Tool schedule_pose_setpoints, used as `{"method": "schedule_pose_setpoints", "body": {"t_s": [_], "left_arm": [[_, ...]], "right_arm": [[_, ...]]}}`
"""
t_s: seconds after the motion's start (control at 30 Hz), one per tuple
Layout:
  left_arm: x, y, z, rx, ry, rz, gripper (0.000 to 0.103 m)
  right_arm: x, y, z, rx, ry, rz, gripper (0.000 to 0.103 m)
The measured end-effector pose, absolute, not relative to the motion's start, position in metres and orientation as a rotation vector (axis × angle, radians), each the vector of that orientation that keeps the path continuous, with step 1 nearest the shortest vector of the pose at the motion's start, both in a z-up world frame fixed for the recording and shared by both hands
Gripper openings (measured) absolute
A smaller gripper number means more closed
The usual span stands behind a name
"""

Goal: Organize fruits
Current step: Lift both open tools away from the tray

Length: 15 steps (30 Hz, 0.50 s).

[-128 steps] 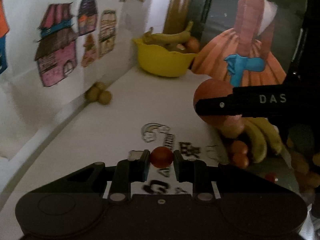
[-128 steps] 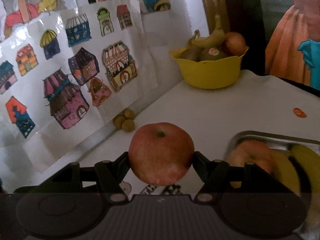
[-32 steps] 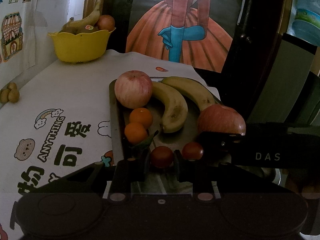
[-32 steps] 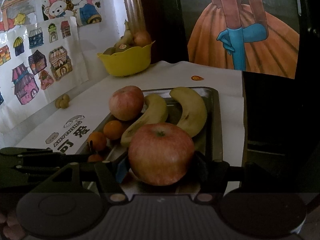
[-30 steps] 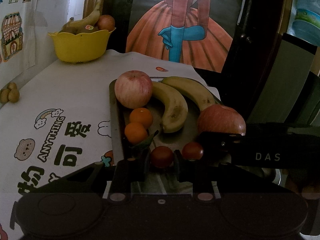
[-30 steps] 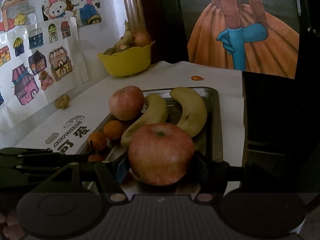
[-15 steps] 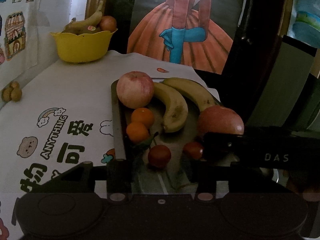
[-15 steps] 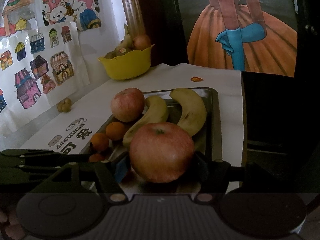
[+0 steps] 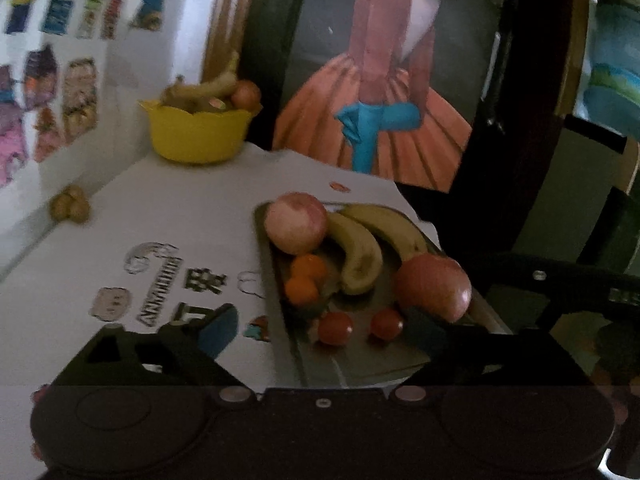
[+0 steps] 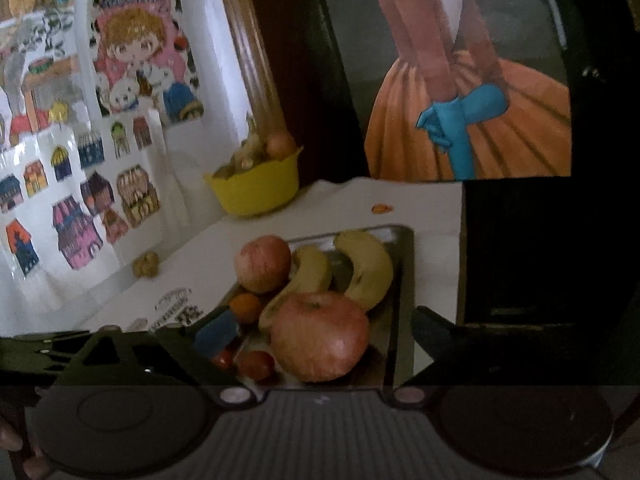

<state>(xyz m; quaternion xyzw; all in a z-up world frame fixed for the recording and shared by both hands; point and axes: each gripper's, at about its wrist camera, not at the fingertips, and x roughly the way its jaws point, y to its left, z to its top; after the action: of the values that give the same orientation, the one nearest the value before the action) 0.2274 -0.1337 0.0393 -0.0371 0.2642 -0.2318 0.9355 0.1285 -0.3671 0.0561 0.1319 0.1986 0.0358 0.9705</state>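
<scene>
A metal tray (image 9: 272, 300) on the white table holds two apples, two bananas (image 9: 360, 256), two oranges (image 9: 306, 276) and two small red fruits (image 9: 335, 328). My left gripper (image 9: 320, 332) is open wide and empty, above the tray's near end. My right gripper (image 10: 316, 340) is open wide; the big red apple (image 10: 320, 336) lies on the tray (image 10: 400, 300) between its fingers, not gripped. This apple also shows in the left wrist view (image 9: 434, 286). The other apple (image 10: 262, 262) sits at the tray's far left.
A yellow bowl (image 9: 198, 134) with bananas and other fruit stands at the table's far end by the wall. A few small brown fruits (image 9: 70, 208) lie near the left wall. A dark cabinet and a painted panel (image 10: 472, 128) stand to the right and behind.
Both grippers have opened wide and pulled back and up. The left one let go of the small red fruit and the right one let go of the big apple; both now lie on the tray.
</scene>
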Motion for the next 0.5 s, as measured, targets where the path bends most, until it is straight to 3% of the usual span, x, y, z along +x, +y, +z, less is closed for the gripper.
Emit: {"method": "schedule_pose_setpoints", "body": {"t_s": [0.13, 0.5], "left_arm": [[0.213, -0.116, 0.046, -0.078, 0.5, -0.414, 0.102], [0.171, -0.047, 0.049, -0.083, 0.454, -0.217, 0.102]], "right_arm": [[0.106, -0.358, 0.066, 0.236, 0.343, 0.049, 0.103], [0.042, -0.312, 0.085, 0.122, 0.296, -0.065, 0.103]]}}
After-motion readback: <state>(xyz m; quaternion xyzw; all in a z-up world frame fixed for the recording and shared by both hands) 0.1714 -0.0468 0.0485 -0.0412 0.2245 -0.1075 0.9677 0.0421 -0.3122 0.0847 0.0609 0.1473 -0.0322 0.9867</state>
